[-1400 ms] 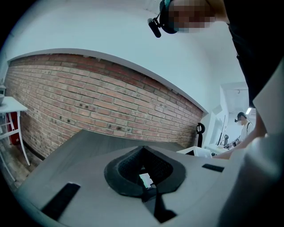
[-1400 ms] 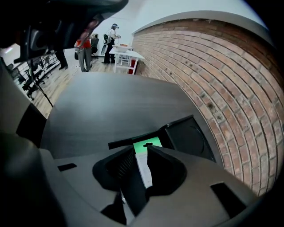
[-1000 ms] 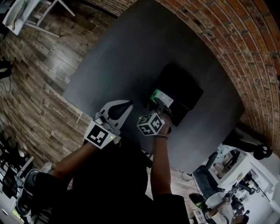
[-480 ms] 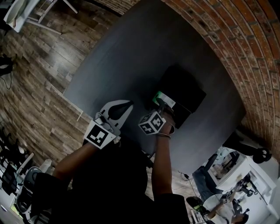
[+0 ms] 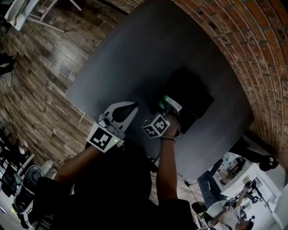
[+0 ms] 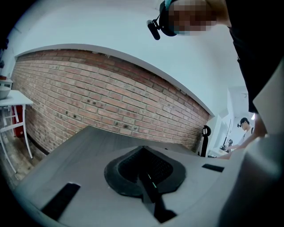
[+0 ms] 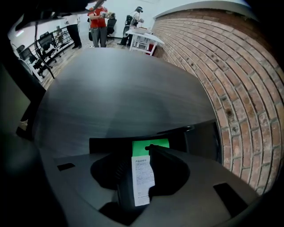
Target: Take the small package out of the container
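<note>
A black container (image 5: 191, 94) sits on the dark round table (image 5: 135, 54). At its near left edge is the small package (image 5: 170, 103), green with a white printed label. My right gripper (image 5: 167, 108) is at the package. In the right gripper view the package (image 7: 143, 175) stands upright between the jaws of the right gripper (image 7: 141, 154), which are spread wide on either side of it. The container (image 7: 202, 139) lies just beyond. My left gripper (image 5: 133, 107) hovers left of it with its jaws together; the left gripper (image 6: 143, 148) holds nothing.
A brick wall (image 5: 252, 49) curves round the table's far side. Wood floor (image 5: 40, 67) lies to the left, with a white chair (image 5: 27, 13) at the top left. Desks and people (image 7: 100, 20) stand beyond the table's far end.
The right gripper and the package stay at the container's near edge, shifted only slightly. The left gripper has not moved.
</note>
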Tool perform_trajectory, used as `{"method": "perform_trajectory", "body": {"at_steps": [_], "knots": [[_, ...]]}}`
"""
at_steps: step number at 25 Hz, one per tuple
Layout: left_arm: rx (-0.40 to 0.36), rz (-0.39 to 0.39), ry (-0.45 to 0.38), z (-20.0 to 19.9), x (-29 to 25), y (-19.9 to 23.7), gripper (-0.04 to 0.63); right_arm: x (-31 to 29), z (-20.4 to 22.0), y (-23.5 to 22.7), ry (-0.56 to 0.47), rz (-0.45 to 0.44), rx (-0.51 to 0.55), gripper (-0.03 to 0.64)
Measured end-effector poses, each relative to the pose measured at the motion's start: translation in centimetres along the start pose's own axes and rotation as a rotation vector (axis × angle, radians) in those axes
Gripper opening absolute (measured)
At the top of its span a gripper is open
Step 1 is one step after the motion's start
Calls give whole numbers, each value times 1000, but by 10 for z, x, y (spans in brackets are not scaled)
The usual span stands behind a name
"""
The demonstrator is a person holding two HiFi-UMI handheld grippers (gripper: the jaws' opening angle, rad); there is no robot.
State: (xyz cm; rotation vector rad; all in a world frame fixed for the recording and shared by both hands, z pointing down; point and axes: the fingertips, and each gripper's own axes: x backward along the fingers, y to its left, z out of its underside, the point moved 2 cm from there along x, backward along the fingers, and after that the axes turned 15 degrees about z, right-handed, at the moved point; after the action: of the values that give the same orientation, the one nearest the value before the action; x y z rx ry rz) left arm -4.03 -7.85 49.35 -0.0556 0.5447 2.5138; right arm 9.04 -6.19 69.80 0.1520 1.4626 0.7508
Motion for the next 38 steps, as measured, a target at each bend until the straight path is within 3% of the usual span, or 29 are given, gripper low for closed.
{"method": "perform_trajectory", "body": {"at_steps": [4,30,38], "knots": [[3,-3,-4,0,-1,2,34,-1,-1,-9,-5,43,2,112],[19,6,-14,1,-4,-2,34,12,4,-23,12,133,-83,64],[19,4,-19,0,-2,-3,34,21,1,-35,49,231,-168,50]]}}
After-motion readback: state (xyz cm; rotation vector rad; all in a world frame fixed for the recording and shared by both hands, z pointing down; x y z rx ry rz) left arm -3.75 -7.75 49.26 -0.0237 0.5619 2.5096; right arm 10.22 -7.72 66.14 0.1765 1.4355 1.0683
